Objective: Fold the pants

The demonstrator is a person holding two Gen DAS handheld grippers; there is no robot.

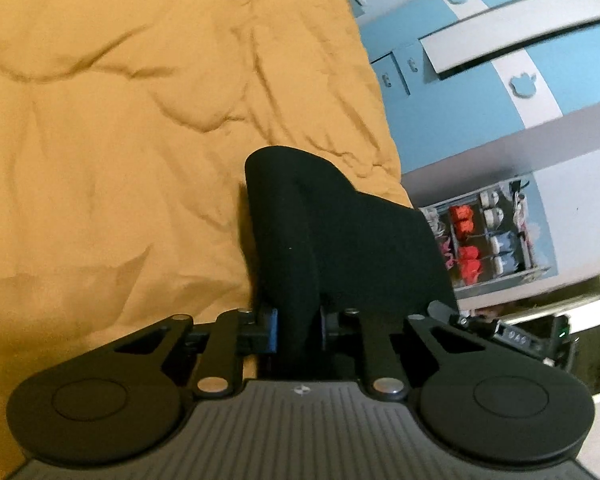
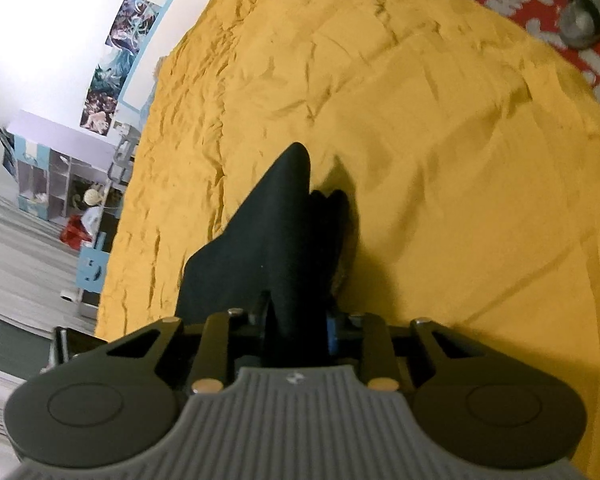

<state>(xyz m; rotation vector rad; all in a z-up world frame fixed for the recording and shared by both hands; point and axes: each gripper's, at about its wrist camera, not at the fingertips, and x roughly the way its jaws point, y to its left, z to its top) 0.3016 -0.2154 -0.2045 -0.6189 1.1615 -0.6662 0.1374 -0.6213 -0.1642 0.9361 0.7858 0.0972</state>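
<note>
**Both grippers lifting the pants over the bed**

Left wrist view: the left gripper (image 1: 298, 330) is clenching a fold of the black pants (image 1: 340, 240) between its jaws, and the cloth is bulging up and forward from the pinch, hanging above the wrinkled yellow bedspread (image 1: 120, 140). The blue cabinet (image 1: 500, 80) is standing beyond the bed's edge.

Right wrist view: the right gripper (image 2: 298, 328) is likewise gripping the pants (image 2: 276, 240), with the fabric rising to a peak ahead of the jaws and a darker bunch trailing toward the bedspread (image 2: 440, 160); whether it is touching the bed I cannot tell.

By my reading, the carry-over stage of a fold is underway. The next move is calling for both grips lowering together, keeping the held edge taut and level, then laying it flat before releasing.
</note>
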